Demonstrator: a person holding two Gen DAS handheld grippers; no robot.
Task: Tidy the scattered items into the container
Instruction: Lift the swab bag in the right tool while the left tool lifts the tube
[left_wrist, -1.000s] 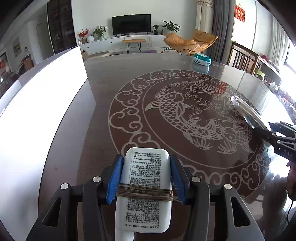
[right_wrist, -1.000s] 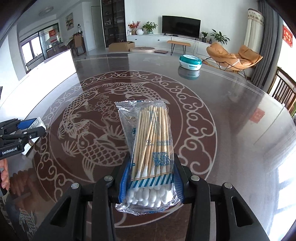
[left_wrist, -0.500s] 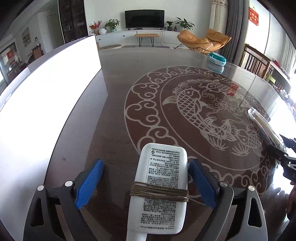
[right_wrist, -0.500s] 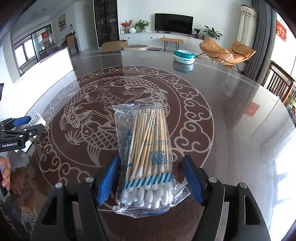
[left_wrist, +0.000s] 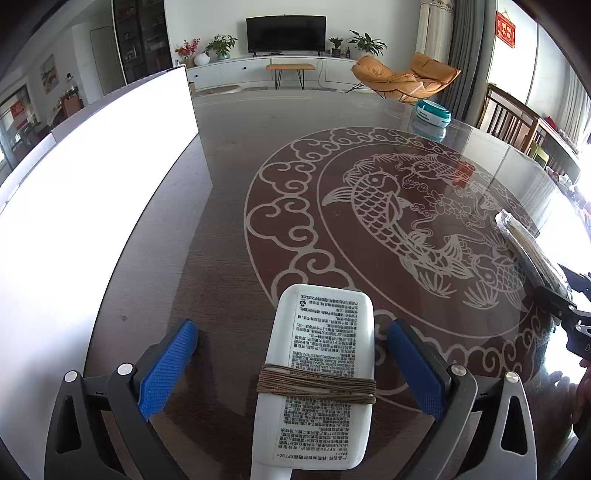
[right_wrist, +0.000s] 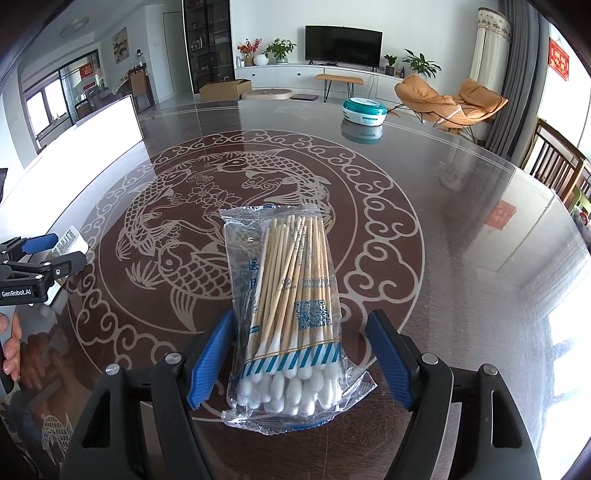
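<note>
Dark glossy counter (right_wrist: 461, 229) w/ pale koi-and-cloud inlay, spanning both views. Big white box-like container (left_wrist: 92, 206) standing on its left side, overexposed, no detail readable. Teal-and-white round tin (right_wrist: 364, 109) near far edge, well apart from everything else. Beyond: TV, orange lounge chair, wooden chairs at right.

Right hand-held gripper (right_wrist: 301, 360): blue pads spread wide, not touching anything. Between them, lying flat on counter, clear bag of cotton swabs (right_wrist: 286, 306) – wooden sticks, cotton tips toward camera, blue-striped band, blue QR code; other print too small to read. Nothing blocking it.

Left hand-held gripper (left_wrist: 291, 363): pads spread, clear gap each side. Between them, flat on counter, white tube (left_wrist: 321, 373) w/ dense small-print label, "SPF50+" and "PA+++" legible upside down near bottom; brown cord wound around its middle. Container just left of it, path open.

"GenRobot.AI" printed on left gripper body, seen from right wrist view. Fingers of person's left hand (right_wrist: 9, 343) at frame edge.
</note>
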